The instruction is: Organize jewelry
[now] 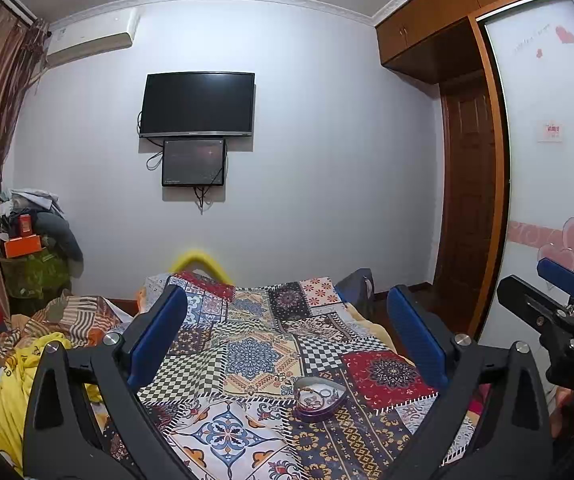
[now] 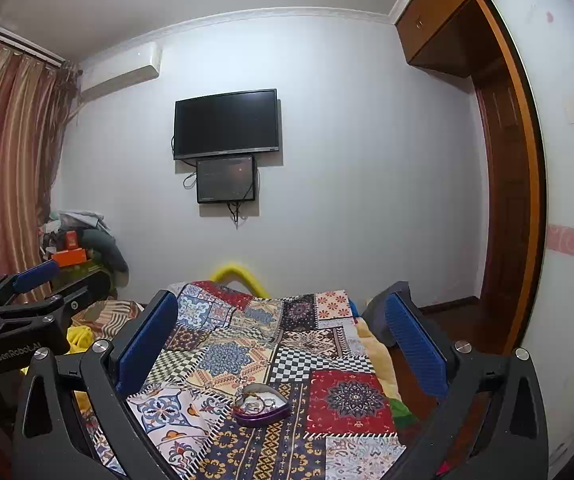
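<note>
- The left gripper (image 1: 287,344) hangs above the bed, its jaws spread wide with nothing between the blue pads (image 1: 159,336).
- The right gripper (image 2: 283,344) is held the same way: jaws wide apart and empty, blue pads (image 2: 415,344) framing the bedspread.
- In the left wrist view the right gripper (image 1: 567,312) shows at the right edge; in the right wrist view the left gripper (image 2: 27,300) shows at the left edge, so the two sit side by side, apart.
- A heart-shaped jewelry box (image 1: 318,398) with a purple wall rests open on the patchwork bedspread (image 1: 255,356), ahead of both grippers and touched by neither.
- Inside the box lie several small pieces of jewelry (image 2: 255,399); rings and a chain seem to be among them, but they are too small to tell apart.
- In the right wrist view the box (image 2: 262,407) sits left of a red patterned patch (image 2: 351,400).
- A yellow curved tube (image 1: 203,262) rises at the far end of the bed.
- A dark television (image 1: 198,104) hangs on the far wall with a smaller screen (image 1: 194,162) just below it.
- An air conditioner (image 1: 91,46) is mounted high on the left, beside striped curtains (image 2: 7,160).
- A wooden wardrobe (image 1: 439,20) stands on the right.
- A heap of clothes and boxes (image 1: 31,240) fills the left corner.
</note>
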`<state>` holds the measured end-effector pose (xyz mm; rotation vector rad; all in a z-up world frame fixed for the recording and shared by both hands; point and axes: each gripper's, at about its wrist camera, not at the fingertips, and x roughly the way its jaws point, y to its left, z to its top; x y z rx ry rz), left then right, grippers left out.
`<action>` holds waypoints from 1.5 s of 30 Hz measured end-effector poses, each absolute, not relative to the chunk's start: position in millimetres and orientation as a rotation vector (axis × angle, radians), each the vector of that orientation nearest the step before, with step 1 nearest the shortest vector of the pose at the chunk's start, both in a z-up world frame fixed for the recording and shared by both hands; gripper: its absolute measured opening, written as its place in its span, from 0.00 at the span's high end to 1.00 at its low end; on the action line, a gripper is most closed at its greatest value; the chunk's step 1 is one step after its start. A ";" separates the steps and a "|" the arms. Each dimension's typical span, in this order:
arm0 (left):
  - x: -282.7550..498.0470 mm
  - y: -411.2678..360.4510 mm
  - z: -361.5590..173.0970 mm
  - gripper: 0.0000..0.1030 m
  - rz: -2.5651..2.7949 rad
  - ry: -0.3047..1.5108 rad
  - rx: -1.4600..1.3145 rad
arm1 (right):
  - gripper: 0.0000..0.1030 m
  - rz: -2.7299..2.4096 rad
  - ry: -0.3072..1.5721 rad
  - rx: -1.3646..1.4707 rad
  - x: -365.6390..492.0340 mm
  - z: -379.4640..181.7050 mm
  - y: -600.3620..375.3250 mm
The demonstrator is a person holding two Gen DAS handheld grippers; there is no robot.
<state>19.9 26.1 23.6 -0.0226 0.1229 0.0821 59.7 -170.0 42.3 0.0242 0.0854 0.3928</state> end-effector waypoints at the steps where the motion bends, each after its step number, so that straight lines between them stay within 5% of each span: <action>1: 20.7 25.8 23.0 0.02 0.078 0.127 -0.024 | 0.00 0.391 0.085 0.024 59.4 42.7 -170.5; 45: 27.8 24.2 17.3 0.02 0.018 0.165 -0.041 | 0.00 0.371 0.124 0.019 72.8 37.2 -171.5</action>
